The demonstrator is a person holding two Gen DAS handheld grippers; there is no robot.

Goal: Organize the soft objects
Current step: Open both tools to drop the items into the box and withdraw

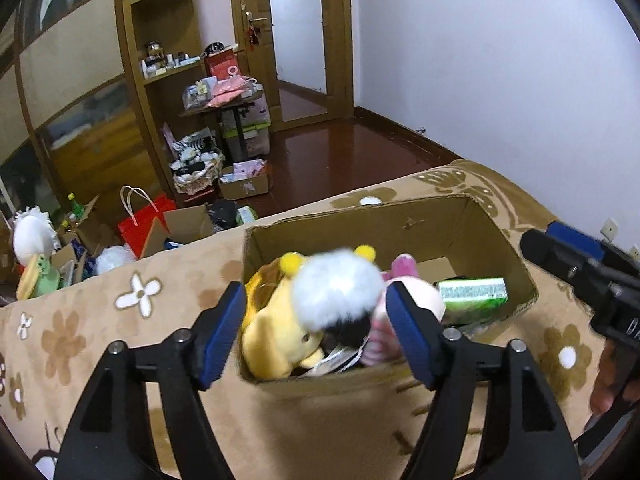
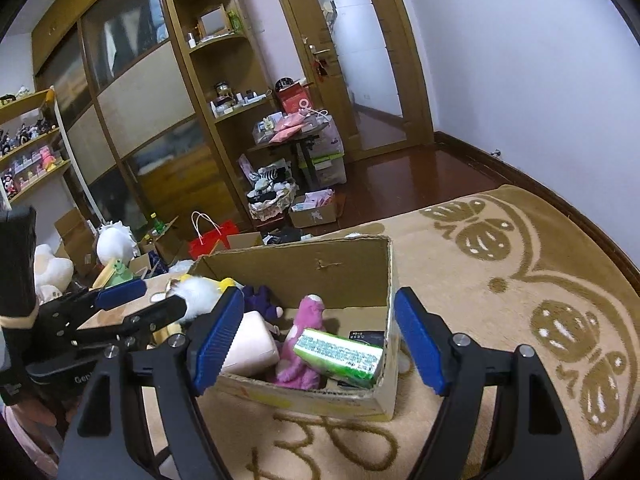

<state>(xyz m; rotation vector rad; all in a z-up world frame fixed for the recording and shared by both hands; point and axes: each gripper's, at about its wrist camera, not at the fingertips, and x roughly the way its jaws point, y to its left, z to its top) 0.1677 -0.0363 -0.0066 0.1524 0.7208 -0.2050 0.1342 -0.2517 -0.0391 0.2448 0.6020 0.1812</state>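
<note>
Bedroom, tan flowered blanket (image 2: 500, 264) bearing one open cardboard box (image 2: 304, 268), mouth up.

Left to right in the box: one yellow plush (image 1: 268, 332) lying along the near-left wall; one white-grey fluffy toy (image 1: 338, 292), blurred, between the wide-spread blue pads of the left gripper (image 1: 316, 336), touching neither that I can tell; one pale pink plush (image 2: 256, 344); one purple plush (image 2: 260, 296) behind it; one magenta plush (image 2: 306, 344) upright, head toward the far wall; one green packet (image 2: 340, 354), long axis running left-right, tilted against the right wall. Right gripper (image 2: 316, 344) hangs wide over the near right corner, holding nothing. Bare box floor shows only at the far right. Blanket lies open right of the box.
</note>
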